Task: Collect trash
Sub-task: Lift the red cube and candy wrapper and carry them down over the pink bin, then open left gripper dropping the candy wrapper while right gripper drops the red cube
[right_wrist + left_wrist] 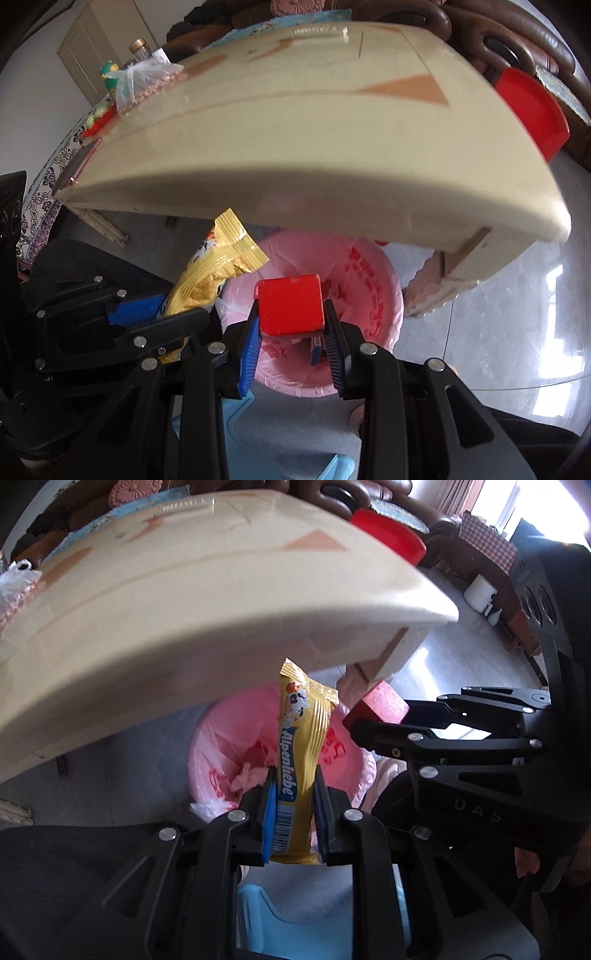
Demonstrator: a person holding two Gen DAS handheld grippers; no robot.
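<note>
My left gripper [293, 775] is shut on a yellow Alpenliebe candy wrapper [301, 746] and holds it upright above a bin lined with a pink bag [221, 738]. My right gripper [290, 314] is shut on a small red box [290, 306], also above the pink-lined bin [369, 295]. The right gripper shows in the left wrist view [369, 720] with the red box [382, 701]. The left gripper and wrapper [210, 273] show at the left of the right wrist view. Crumpled paper [251, 775] lies in the bin.
A cream table [314, 147] overhangs the bin just ahead. On it lie a clear bag of nuts [144, 85] and a red dish [532, 110]. A blue plastic stool [317, 915] is below the grippers. A brown sofa [498, 29] stands behind.
</note>
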